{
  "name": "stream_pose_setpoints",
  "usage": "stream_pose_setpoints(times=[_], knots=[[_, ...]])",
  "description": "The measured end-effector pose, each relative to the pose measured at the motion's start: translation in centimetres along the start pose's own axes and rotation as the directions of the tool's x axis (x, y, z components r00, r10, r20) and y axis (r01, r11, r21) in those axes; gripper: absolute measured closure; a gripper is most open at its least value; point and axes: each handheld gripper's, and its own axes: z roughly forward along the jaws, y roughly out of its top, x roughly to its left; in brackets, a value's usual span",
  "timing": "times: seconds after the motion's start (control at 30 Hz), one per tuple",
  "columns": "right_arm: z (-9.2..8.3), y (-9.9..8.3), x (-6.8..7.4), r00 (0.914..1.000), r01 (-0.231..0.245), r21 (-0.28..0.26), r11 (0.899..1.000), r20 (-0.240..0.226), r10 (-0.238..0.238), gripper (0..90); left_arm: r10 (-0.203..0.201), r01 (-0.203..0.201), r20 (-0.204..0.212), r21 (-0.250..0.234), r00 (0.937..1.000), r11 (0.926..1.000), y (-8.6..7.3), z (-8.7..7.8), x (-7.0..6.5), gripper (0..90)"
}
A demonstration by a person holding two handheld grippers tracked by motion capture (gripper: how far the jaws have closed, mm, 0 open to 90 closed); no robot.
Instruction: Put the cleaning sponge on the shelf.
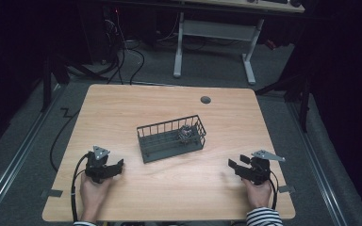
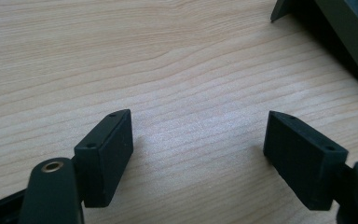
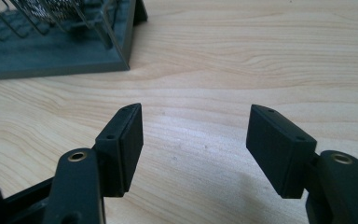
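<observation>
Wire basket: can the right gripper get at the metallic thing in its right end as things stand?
Probably yes. The right gripper is open with bare table between it and the wire basket. The metallic object sits behind the bars, so the open top looks like the free way in.

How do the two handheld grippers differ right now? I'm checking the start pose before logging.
The left gripper sits at the wooden table's near-left, pointing right; the right gripper sits near-right, pointing left. The right gripper's grey plate juts sideways; the left's stands more upright. Both are black, open, empty and aimed at the dark wire basket.
</observation>
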Motion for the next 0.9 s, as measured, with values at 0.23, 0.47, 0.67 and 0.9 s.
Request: stream_pose_setpoints(times=[0.23,0.47,0.67,0.9], knots=[[0.8,-0.6,0.6,0.9978,0.052,0.03,0.998,0.041,-0.053,35.9,0.0,0.0,0.0,0.0,1.0,1.0,0.0,0.0,0.0,24.5],[1.5,-1.0,1.4,0.9912,0.116,0.066,0.991,0.055,-0.12,34.8,0.0,0.0,0.0,0.0,1.0,1.0,0.0,0.0,0.0,24.5],[1.7,-1.1,1.5,0.9885,0.131,0.078,0.988,0.065,-0.136,34.4,0.0,0.0,0.0,0.0,1.0,1.0,0.0,0.0,0.0,24.5],[2.0,-1.1,1.9,0.9831,0.151,0.117,0.982,0.086,-0.161,32.2,0.0,0.0,0.0,0.0,1.0,1.0,0.0,0.0,0.0,24.5]])
